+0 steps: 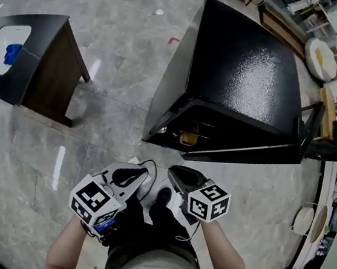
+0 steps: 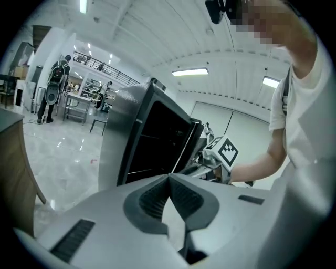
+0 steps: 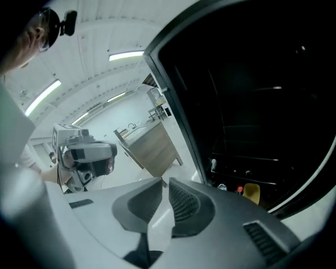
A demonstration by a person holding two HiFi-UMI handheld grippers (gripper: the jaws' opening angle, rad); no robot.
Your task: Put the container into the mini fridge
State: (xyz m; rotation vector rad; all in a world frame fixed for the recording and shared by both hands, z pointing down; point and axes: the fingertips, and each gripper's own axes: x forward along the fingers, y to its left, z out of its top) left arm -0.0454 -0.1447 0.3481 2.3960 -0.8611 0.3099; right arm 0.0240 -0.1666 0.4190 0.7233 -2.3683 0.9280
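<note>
The black mini fridge (image 1: 244, 67) stands on the floor ahead of me with its door open. A yellow container (image 1: 186, 138) sits low inside it, also seen in the right gripper view as a yellow container (image 3: 252, 192) on the fridge's bottom. My left gripper (image 1: 128, 177) is held close to my body, short of the fridge; its jaws are shut and empty (image 2: 169, 176). My right gripper (image 1: 183, 176) is beside it, and a narrow gap shows between its jaws (image 3: 163, 183) with nothing in it. Neither gripper touches the fridge (image 3: 262, 105).
A dark table with wooden sides (image 1: 42, 67) stands to the left and bears a white tray with a blue thing (image 1: 12, 54). Shelves and clutter (image 1: 335, 121) line the right wall. A wooden cabinet (image 3: 152, 147) stands beyond the fridge. People (image 2: 55, 89) stand far off.
</note>
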